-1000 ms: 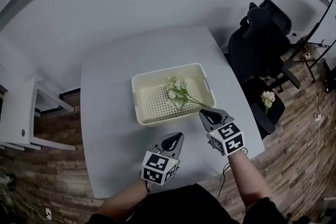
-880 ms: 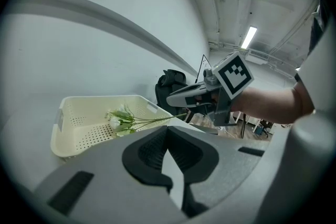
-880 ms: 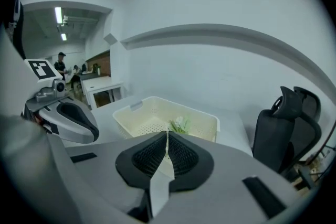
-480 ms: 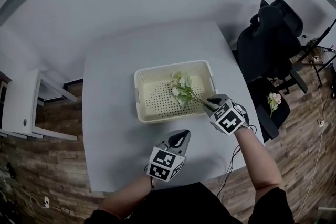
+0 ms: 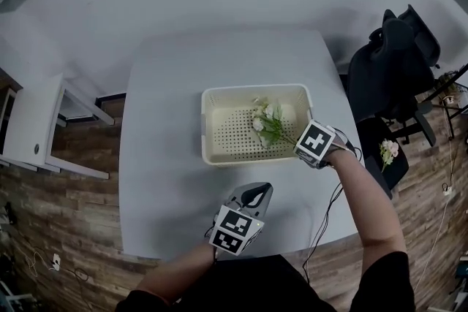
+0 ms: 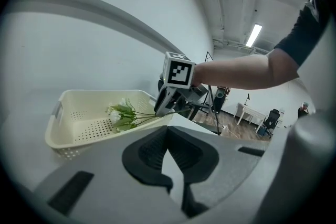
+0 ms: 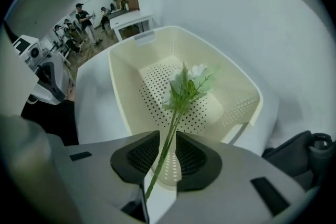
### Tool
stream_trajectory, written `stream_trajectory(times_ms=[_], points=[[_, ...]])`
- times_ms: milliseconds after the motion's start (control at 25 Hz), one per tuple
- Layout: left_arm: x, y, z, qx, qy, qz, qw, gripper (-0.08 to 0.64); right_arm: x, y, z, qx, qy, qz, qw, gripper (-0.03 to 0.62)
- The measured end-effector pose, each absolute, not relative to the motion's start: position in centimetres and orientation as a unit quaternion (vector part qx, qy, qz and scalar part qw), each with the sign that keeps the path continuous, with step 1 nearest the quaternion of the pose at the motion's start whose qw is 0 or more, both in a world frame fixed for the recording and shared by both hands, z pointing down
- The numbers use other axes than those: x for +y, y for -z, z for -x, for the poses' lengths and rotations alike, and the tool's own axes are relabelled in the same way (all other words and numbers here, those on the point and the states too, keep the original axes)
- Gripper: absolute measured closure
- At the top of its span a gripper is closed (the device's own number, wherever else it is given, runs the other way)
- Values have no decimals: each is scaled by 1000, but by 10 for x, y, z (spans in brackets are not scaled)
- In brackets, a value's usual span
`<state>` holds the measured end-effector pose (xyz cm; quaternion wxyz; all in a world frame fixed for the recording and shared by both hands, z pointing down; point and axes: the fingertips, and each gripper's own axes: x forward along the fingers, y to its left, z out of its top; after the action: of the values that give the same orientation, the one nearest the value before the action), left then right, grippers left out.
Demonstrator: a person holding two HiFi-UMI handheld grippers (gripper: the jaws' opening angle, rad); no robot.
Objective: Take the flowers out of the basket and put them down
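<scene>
A cream plastic basket (image 5: 207, 129) with a perforated floor and slotted handles stands on the pale grey desk (image 5: 164, 172), nearer the desk's right edge than its left and about midway between the far and near edges. A small bunch of white artificial flowers with green leaves and thin green stems (image 5: 267, 122) is in the basket's right half. The heads are inside the walls, and the stems slant out over the near right corner of the rim. Whether the heads touch the perforated floor cannot be told. The right gripper (image 5: 300, 147) is at that corner, close to the desk's right edge. Its jaws are opening, and the stems run through the gap between the dark pads, which stand a little wider than the stems and do not press on them. The left gripper (image 5: 259, 191) is above the near part of the desk, in front of the basket's near wall and apart from it, with its jaw tips together and nothing between them. Beyond the desk's right edge, a black office chair (image 5: 395, 77) on the wooden floor carries a second pale flower sprig (image 5: 387, 151) on its seat.
</scene>
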<state>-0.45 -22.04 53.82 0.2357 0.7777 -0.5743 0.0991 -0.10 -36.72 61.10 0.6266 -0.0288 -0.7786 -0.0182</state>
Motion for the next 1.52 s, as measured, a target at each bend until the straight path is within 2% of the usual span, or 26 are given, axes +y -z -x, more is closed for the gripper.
stream_trajectory(times_ms=[160, 400, 600, 1120, 1520], points=[[-215, -538, 8, -577, -97, -776, 237, 554, -372, -625, 2, -733, 0, 50, 678, 486], [-208, -538, 15, -583, -92, -770, 241, 554, -380, -641, -2, -699, -35, 47, 713, 488], [-202, -538, 25, -589, -87, -765, 244, 554, -387, -642, -6, -678, -15, 48, 733, 540], [-184, -528, 43, -584, -94, -771, 237, 554, -380, -621, 15, -749, -73, 6, 658, 565], [-170, -519, 49, -569, -98, -785, 226, 554, -376, -589, 16, -822, -107, -76, 554, 565]])
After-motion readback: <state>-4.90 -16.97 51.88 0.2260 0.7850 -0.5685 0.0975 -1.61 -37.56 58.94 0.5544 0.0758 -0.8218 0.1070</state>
